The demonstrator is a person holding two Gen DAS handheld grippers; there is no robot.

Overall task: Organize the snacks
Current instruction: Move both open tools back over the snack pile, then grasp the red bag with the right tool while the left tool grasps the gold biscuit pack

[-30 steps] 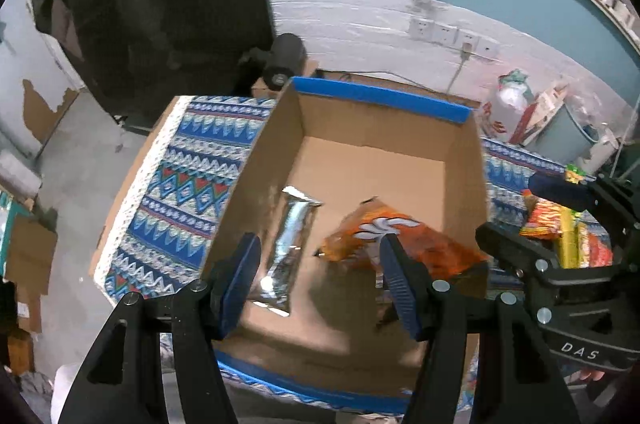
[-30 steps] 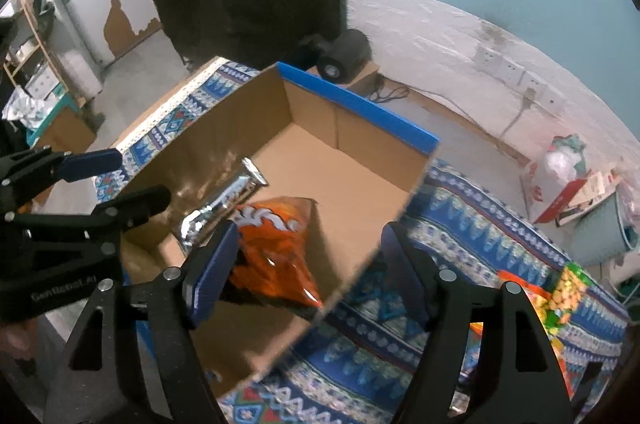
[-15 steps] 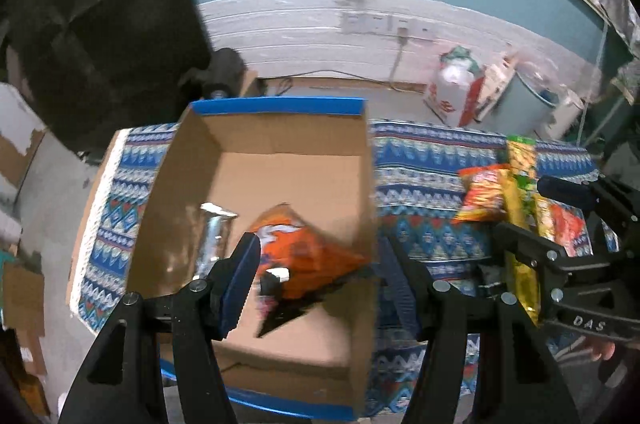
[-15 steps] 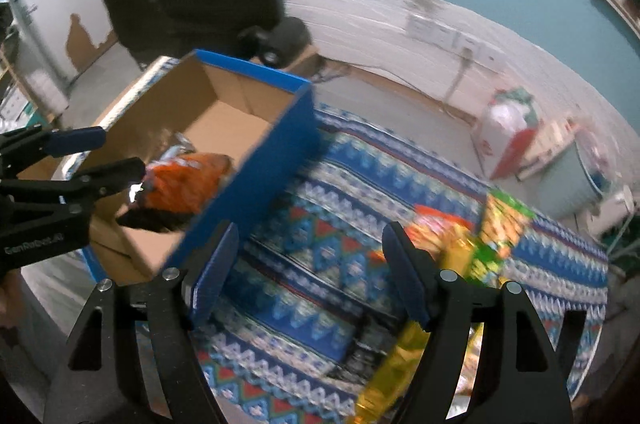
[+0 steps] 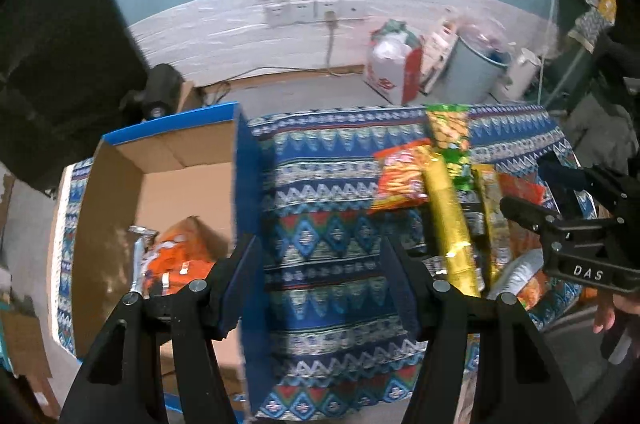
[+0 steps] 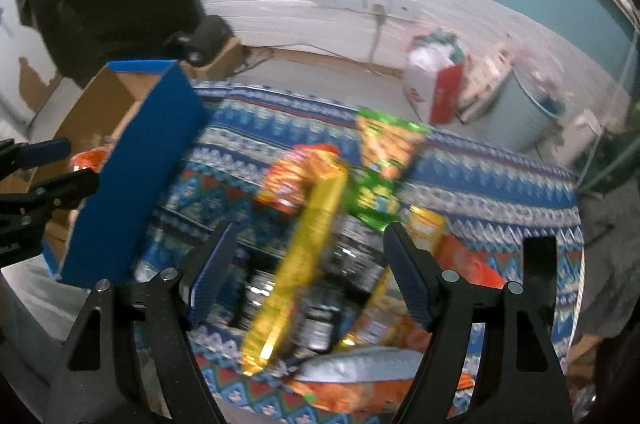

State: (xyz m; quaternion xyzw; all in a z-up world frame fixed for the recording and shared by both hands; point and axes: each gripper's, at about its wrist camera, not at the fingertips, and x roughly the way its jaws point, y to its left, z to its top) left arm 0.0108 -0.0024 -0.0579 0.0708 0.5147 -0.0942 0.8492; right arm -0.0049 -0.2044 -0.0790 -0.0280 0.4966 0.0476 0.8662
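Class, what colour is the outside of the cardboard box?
Blue outside, plain brown inside; right wrist view.

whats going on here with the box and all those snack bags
A person is sorting snacks with a gripper in each hand. An orange chip bag and a silver packet already lie in the cardboard box. Both the left gripper and the right gripper are open and empty, the right one above the snack pile on the patterned tablecloth, over a long yellow packet.
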